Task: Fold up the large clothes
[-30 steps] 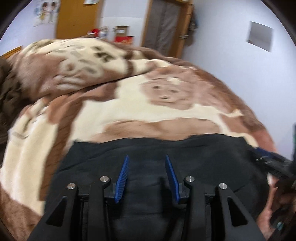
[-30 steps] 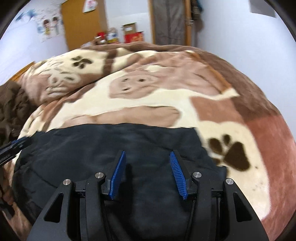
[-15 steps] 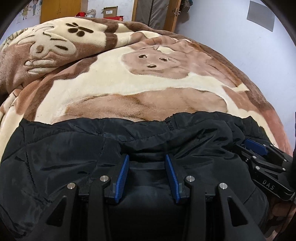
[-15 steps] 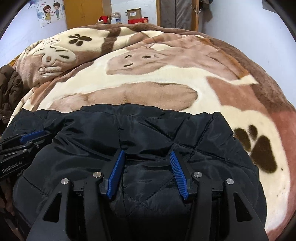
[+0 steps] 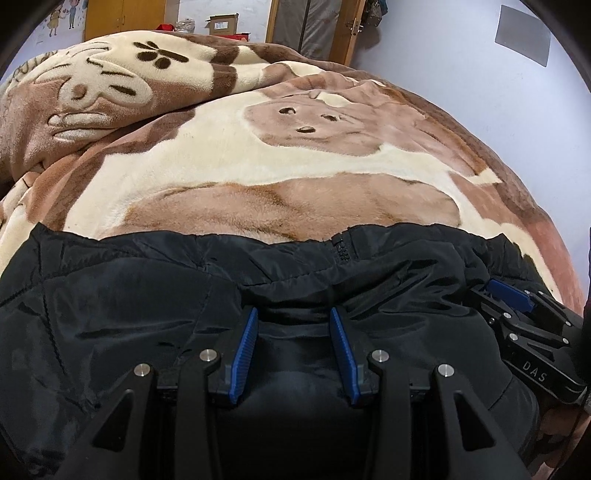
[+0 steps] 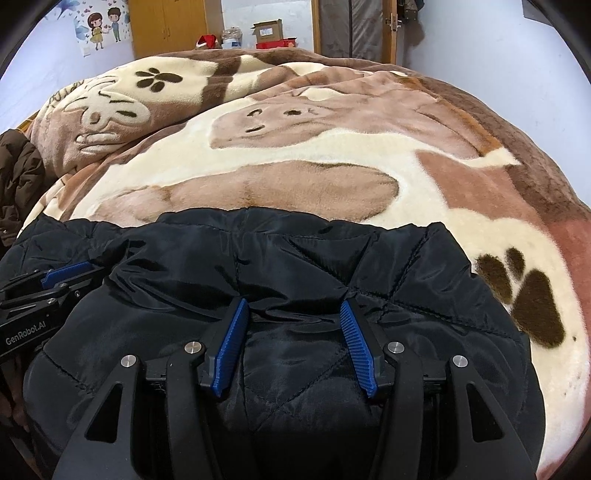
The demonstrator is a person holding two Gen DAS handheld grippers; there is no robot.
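Observation:
A black quilted jacket (image 5: pixel 147 295) (image 6: pixel 295 251) lies bunched across the near part of a bed, its zipper end (image 5: pixel 341 251) at the far edge. My left gripper (image 5: pixel 293 312) is shut on a puffed fold of it, the fabric bulging between the blue pads. My right gripper (image 6: pixel 294 302) grips another fold of the same jacket, with creases pulling towards its fingertips. Each gripper shows in the other's view: the right gripper (image 5: pixel 517 306) at the jacket's right end, the left gripper (image 6: pixel 62 275) at its left end.
A plush brown and cream blanket (image 5: pixel 258 166) (image 6: pixel 295 158) with bear and paw prints covers the bed. A brown coat (image 6: pixel 18 173) lies at the bed's left edge. Beyond the bed stand cardboard boxes (image 6: pixel 267 31), a wooden wardrobe (image 6: pixel 166 26) and a door (image 6: pixel 354 26).
Both grippers came down towards the bed with the jacket in them, and the jacket now fills more of both views. Over the last half second nothing has moved.

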